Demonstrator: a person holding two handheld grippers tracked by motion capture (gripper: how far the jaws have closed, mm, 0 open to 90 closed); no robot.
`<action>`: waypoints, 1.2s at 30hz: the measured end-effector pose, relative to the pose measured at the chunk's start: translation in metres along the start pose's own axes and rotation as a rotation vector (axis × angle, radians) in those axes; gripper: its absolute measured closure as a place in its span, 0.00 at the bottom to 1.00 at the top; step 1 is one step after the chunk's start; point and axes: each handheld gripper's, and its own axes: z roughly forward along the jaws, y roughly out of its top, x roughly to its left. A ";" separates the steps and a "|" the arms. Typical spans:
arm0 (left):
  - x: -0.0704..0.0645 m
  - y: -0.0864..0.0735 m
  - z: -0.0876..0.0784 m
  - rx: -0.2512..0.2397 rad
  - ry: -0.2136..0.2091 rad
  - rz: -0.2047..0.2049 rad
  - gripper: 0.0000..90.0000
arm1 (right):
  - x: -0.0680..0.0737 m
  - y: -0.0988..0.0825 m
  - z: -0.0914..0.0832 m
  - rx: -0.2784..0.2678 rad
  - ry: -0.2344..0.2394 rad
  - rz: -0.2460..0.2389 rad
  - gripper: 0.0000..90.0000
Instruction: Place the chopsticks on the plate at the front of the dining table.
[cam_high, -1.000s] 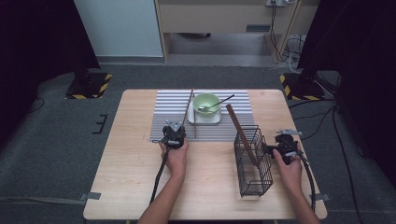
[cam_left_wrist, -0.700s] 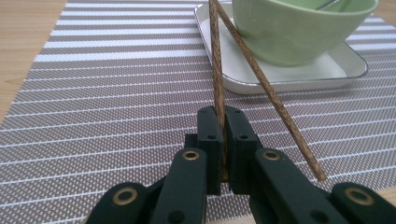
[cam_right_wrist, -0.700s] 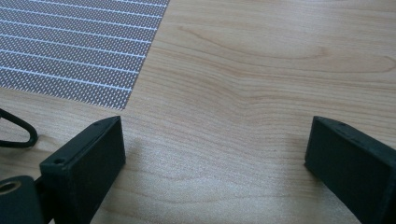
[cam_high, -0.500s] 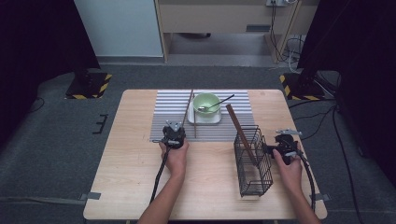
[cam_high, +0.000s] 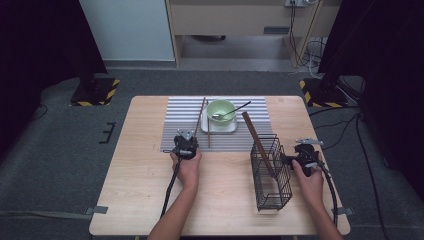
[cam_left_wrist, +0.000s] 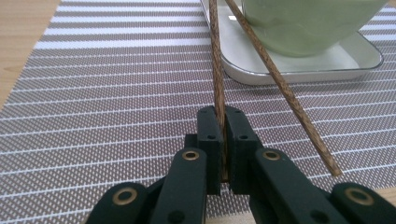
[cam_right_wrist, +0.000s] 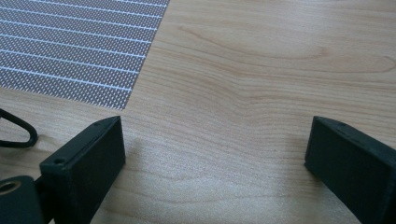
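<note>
My left gripper (cam_high: 187, 137) (cam_left_wrist: 223, 119) is shut on the near end of a brown wooden chopstick (cam_left_wrist: 215, 56) (cam_high: 201, 115) that lies on the striped placemat (cam_high: 175, 125). A second chopstick (cam_left_wrist: 280, 88) (cam_high: 208, 132) rests slantwise beside it, its far end crossing the first. Just beyond stands a green bowl (cam_high: 221, 110) (cam_left_wrist: 303, 23) with a spoon (cam_high: 235, 110) in it, on a white tray (cam_left_wrist: 336, 65). My right gripper (cam_high: 300, 152) (cam_right_wrist: 215, 140) stands wide open low over bare wood, just right of a black wire basket (cam_high: 272, 175) that holds a leaning brown stick (cam_high: 257, 142).
The wooden table (cam_high: 140, 175) has free room at the front left and the middle. The placemat's corner (cam_right_wrist: 70, 46) lies up and left of the right jaws, and a black wire loop (cam_right_wrist: 18, 133) shows at the left edge.
</note>
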 end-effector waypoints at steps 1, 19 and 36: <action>0.000 0.000 0.000 0.000 0.000 0.000 0.95 | 0.000 0.000 0.000 0.000 0.000 0.000 0.06; -0.002 -0.002 0.004 0.031 -0.010 -0.011 0.95 | 0.000 0.000 0.000 0.000 0.000 0.000 0.06; -0.007 -0.004 0.005 0.040 -0.029 -0.001 0.93 | 0.000 0.000 0.000 0.000 0.000 0.000 0.06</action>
